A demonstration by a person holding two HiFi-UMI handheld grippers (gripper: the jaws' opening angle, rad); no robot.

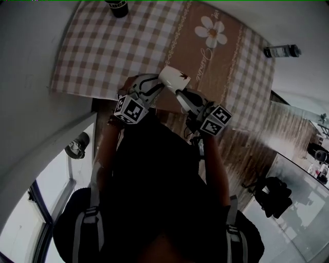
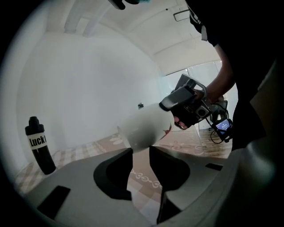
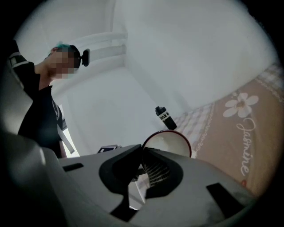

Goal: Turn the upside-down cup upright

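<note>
A white cup (image 1: 175, 77) with a red rim and a small leaf print hangs tilted above the near edge of the checked tablecloth (image 1: 97, 51), between both grippers. My left gripper (image 1: 160, 85) has its fingertips against the cup's closed end; in the left gripper view the cup (image 2: 144, 126) fills the gap at the tips of the left gripper (image 2: 141, 148). My right gripper (image 1: 179, 92) is shut on the rim. In the right gripper view one jaw of the right gripper (image 3: 142, 150) is inside the cup's mouth (image 3: 171, 142) and one outside.
A black bottle (image 1: 118, 6) stands at the far edge of the table, also seen as the bottle (image 2: 40, 144) at left and the bottle (image 3: 163, 116) far off. A grey object (image 1: 281, 51) lies beyond the cloth's right edge. The daisy print (image 1: 212, 31) marks the cloth's right half.
</note>
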